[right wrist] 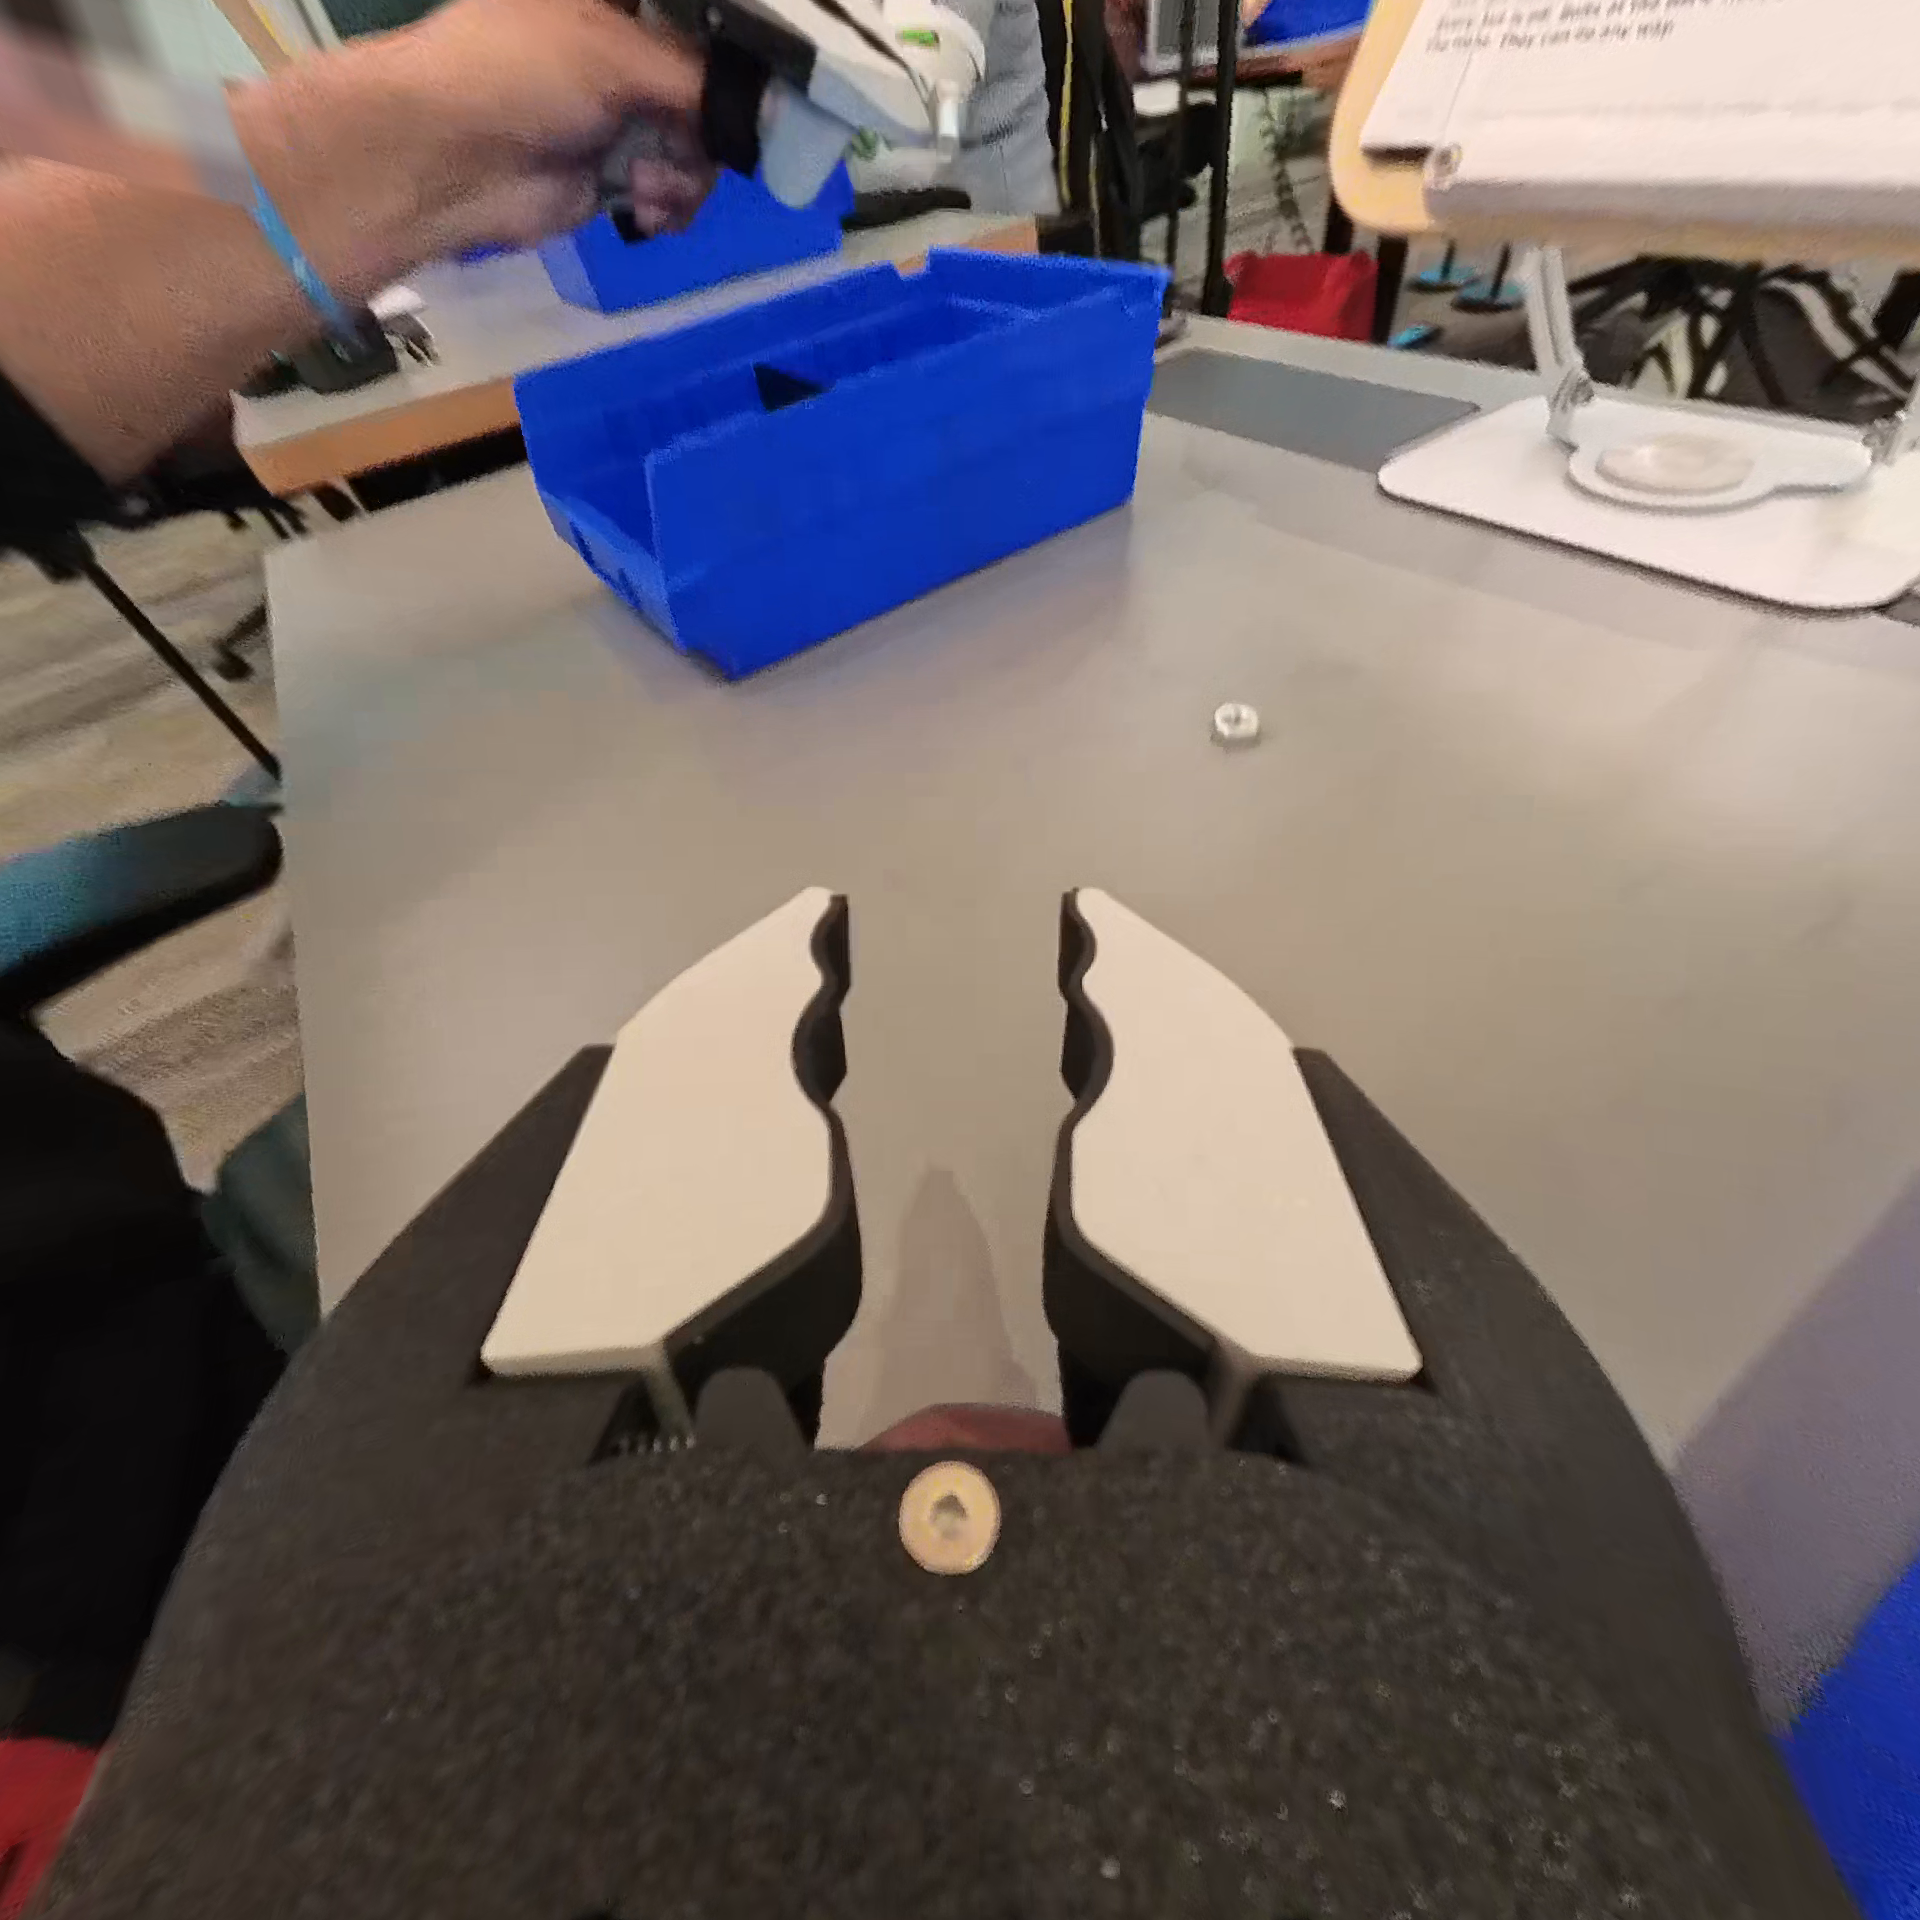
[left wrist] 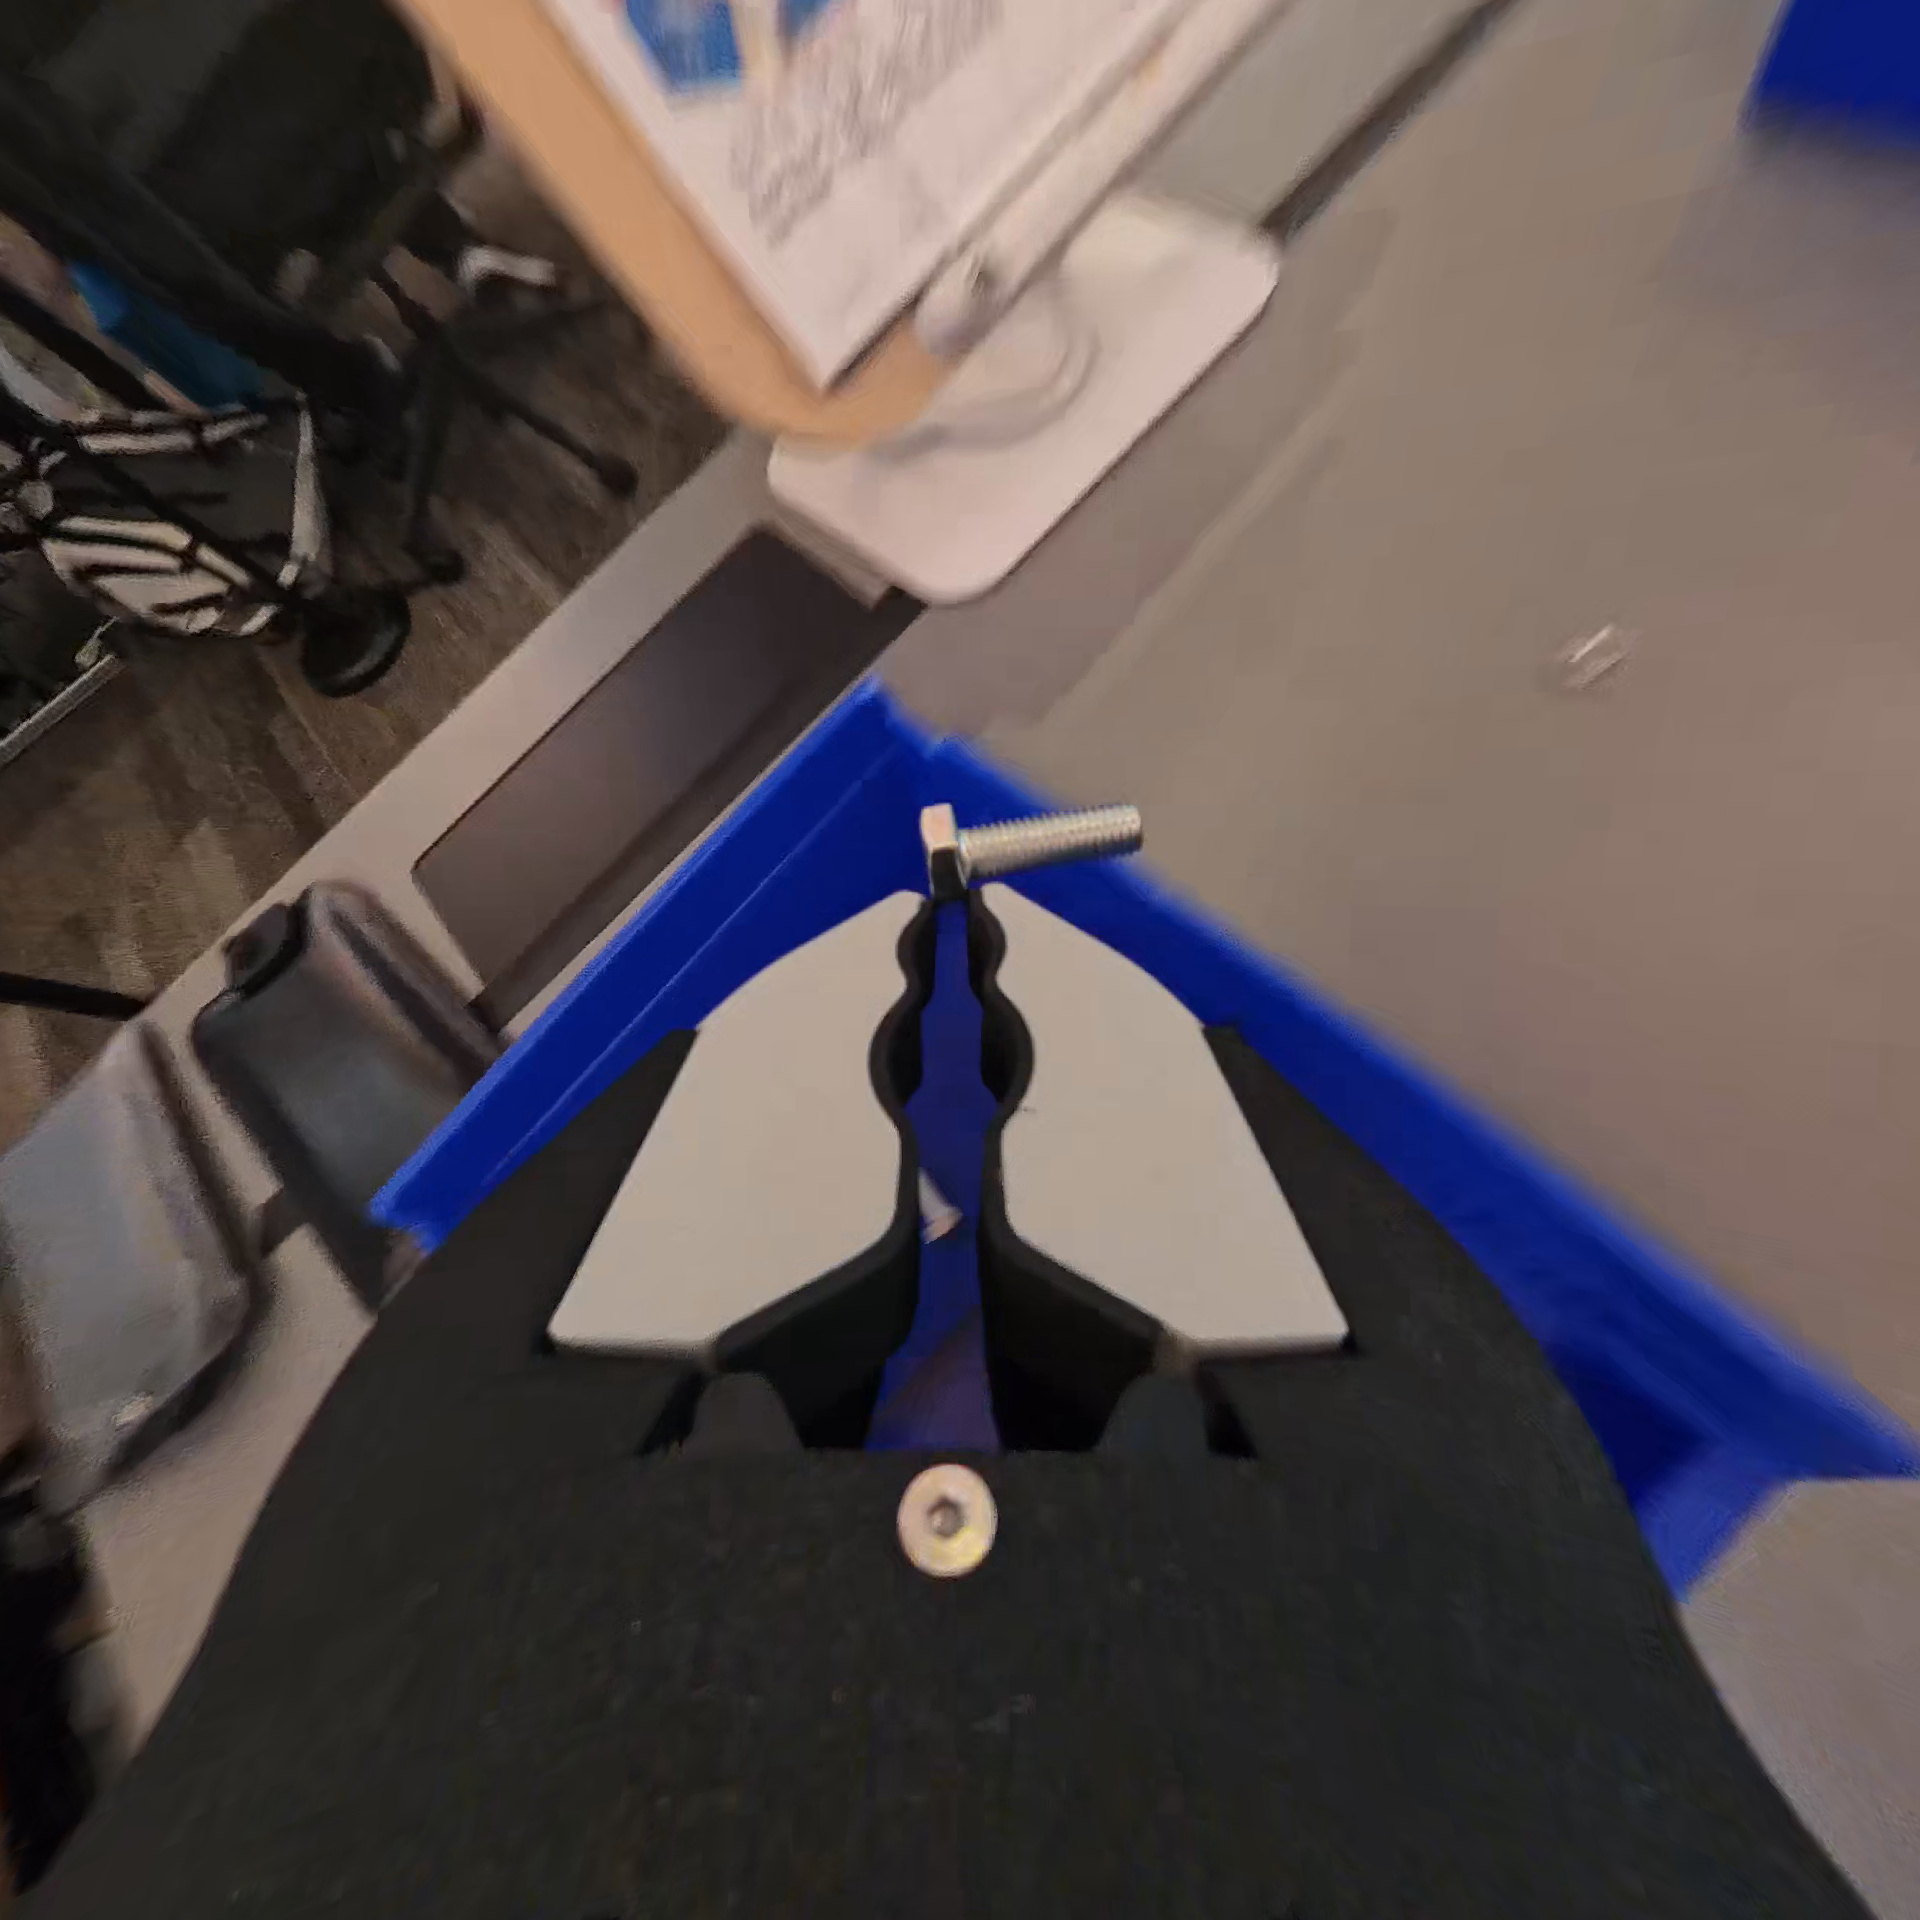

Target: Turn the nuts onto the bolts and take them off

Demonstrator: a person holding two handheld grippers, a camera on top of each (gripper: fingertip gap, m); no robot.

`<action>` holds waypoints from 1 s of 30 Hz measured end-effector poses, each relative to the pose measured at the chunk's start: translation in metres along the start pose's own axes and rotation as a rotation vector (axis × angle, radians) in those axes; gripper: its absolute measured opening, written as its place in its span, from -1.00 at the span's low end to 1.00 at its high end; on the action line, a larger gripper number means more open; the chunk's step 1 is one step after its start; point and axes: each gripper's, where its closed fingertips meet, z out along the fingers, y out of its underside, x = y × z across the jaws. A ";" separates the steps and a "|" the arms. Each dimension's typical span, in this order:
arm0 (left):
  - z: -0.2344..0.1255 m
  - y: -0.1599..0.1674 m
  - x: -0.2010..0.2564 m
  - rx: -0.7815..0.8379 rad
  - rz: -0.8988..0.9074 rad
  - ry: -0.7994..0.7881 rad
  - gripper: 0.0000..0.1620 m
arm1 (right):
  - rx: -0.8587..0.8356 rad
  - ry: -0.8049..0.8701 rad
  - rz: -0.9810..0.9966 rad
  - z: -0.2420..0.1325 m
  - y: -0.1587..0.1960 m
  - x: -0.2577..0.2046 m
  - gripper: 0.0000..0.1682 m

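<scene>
My left gripper is shut on the hex head of a silver bolt. The threaded shaft points right, and the bolt hangs over the corner of a blue bin. A silver nut lies blurred on the grey table to the right. In the right wrist view the same nut lies on the table ahead and a little right of my right gripper, which is open and empty, low over the table. The blue bin stands farther ahead. A hand with the left gripper is above the bin, blurred.
A white stand base carrying a board with paper stands at the table's far right; it also shows in the left wrist view. A second blue bin sits on a table behind. Chair armrests and the table edge lie to the left. My hands' fingertips stand some 40 cm from each other.
</scene>
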 end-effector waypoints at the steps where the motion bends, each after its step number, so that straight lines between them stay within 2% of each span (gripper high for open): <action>1: -0.009 -0.015 0.015 0.060 -0.030 0.009 -0.94 | 0.019 -0.021 0.014 0.007 -0.011 0.002 -0.55; 4: -0.024 -0.048 0.062 0.174 -0.086 -0.027 -0.94 | 0.084 -0.054 0.020 0.032 -0.048 0.011 -0.56; 8: -0.026 -0.074 0.136 0.266 -0.142 -0.050 -0.94 | 0.166 -0.046 -0.093 0.068 -0.092 0.011 -0.57; 12: -0.014 -0.075 0.203 0.278 -0.173 -0.012 -0.94 | 0.216 -0.028 -0.123 0.082 -0.106 0.001 -0.59; 14: -0.005 -0.068 0.232 0.246 -0.172 0.051 -0.94 | 0.231 -0.052 -0.119 0.078 -0.103 -0.008 -0.67; 17: -0.002 -0.061 0.253 0.251 -0.185 0.081 -0.94 | 0.184 -0.036 -0.152 0.076 -0.087 -0.013 -0.67; 23: 0.000 -0.057 0.259 0.256 -0.197 0.079 -0.94 | 0.155 -0.006 -0.176 0.072 -0.073 -0.009 -0.67; 28: 0.005 -0.054 0.262 0.248 -0.206 0.095 -0.94 | 0.142 -0.043 -0.190 0.073 -0.068 -0.013 -0.88; 30: 0.007 -0.053 0.261 0.249 -0.202 0.086 -0.94 | 0.133 -0.047 -0.186 0.075 -0.064 -0.013 -0.88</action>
